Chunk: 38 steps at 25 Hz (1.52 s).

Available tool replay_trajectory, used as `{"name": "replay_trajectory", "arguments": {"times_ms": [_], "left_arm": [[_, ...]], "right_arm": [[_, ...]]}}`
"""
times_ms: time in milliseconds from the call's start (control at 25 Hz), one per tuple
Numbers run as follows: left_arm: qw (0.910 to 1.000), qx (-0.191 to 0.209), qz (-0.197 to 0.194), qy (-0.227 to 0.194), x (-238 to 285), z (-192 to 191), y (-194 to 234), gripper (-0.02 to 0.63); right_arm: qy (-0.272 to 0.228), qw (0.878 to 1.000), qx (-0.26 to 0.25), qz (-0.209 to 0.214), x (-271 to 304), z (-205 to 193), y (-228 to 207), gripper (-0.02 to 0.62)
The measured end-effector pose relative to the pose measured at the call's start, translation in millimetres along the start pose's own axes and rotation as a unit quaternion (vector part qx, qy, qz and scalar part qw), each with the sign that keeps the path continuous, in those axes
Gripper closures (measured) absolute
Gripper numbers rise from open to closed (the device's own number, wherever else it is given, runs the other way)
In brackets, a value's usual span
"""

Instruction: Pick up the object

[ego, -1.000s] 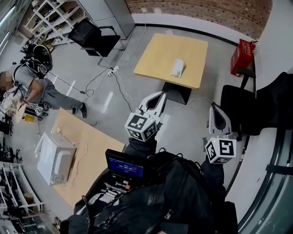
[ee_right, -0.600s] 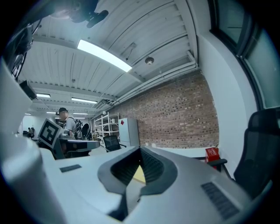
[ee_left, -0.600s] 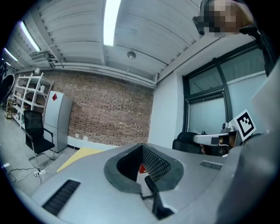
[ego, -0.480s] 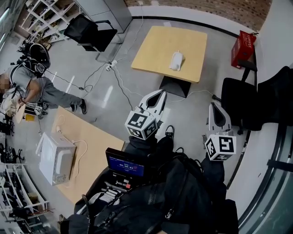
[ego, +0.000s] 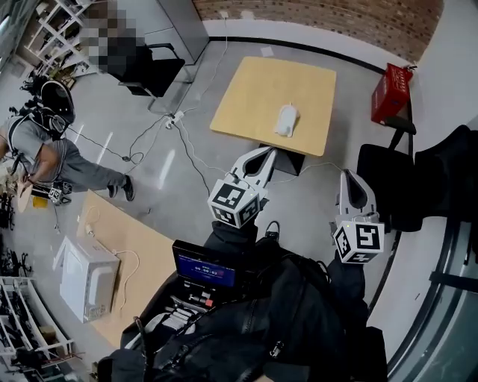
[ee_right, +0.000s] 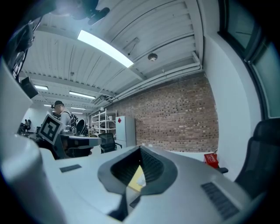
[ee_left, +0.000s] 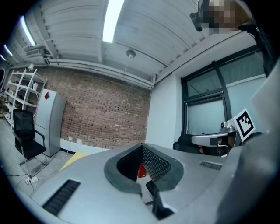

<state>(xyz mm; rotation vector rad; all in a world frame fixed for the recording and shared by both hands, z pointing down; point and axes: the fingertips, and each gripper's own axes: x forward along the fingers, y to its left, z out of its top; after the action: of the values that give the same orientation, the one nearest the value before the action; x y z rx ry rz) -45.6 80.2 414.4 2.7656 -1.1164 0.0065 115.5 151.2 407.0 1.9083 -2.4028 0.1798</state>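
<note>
Plainly, the white object (ego: 286, 119) lies near the middle of the bench (ego: 246, 97), well beyond both tools. The left tool (ego: 263, 154) and right tool (ego: 349, 176) are closed, holding nothing; best to reach the bench, then open one before lowering over it.

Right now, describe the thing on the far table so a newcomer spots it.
Near the brick wall stands a square light-wood table. On it, right of centre, lies a small white rounded object. It is the only thing on that tabletop; the red crate sits apart, beyond the table's right edge.
</note>
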Motion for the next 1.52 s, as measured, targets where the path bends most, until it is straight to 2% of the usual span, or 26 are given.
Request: {"name": "replay_trajectory", "arguments": {"times_ms": [240, 560, 760, 960, 1120, 1320, 1520], "left_arm": [[0.9999, -0.006, -0.010, 0.011, 18.7, 1.1, 36.9, 0.607], [0.9989, -0.022, -0.023, 0.034, 37.1, -18.9, 80.4, 0.607], [0.9990, -0.027, -0.020, 0.030, 41.5, -21.8, 109.0, 0.607], [0.9980, -0.042, -0.020, 0.042, 46.9, -30.7, 119.2, 0.607], [0.9969, -0.052, -0.026, 0.053, 59.5, -36.1, 116.0, 0.607], [0.9969, -0.050, -0.010, 0.060, 77.8, -41.3, 119.3, 0.607], [0.9977, -0.037, 0.013, 0.055, 88.7, -30.5, 139.7, 0.607]], "right_arm": [[0.008, 1.000, 0.002, 0.000, 43.5, 0.1, 9.9, 0.591], [0.022, 1.000, 0.019, -0.002, 90.9, -6.9, 20.8, 0.591], [0.032, 0.999, 0.017, 0.006, 117.0, -10.8, 34.4, 0.591], [0.046, 0.999, 0.012, 0.016, 129.7, -16.6, 44.5, 0.591], [0.056, 0.998, 0.016, 0.016, 136.4, -22.3, 36.4, 0.591], [0.060, 0.997, 0.025, 0.031, 152.3, -29.7, 15.1, 0.591], [0.044, 0.997, 0.020, 0.057, 181.2, -16.7, 13.0, 0.591]]}}
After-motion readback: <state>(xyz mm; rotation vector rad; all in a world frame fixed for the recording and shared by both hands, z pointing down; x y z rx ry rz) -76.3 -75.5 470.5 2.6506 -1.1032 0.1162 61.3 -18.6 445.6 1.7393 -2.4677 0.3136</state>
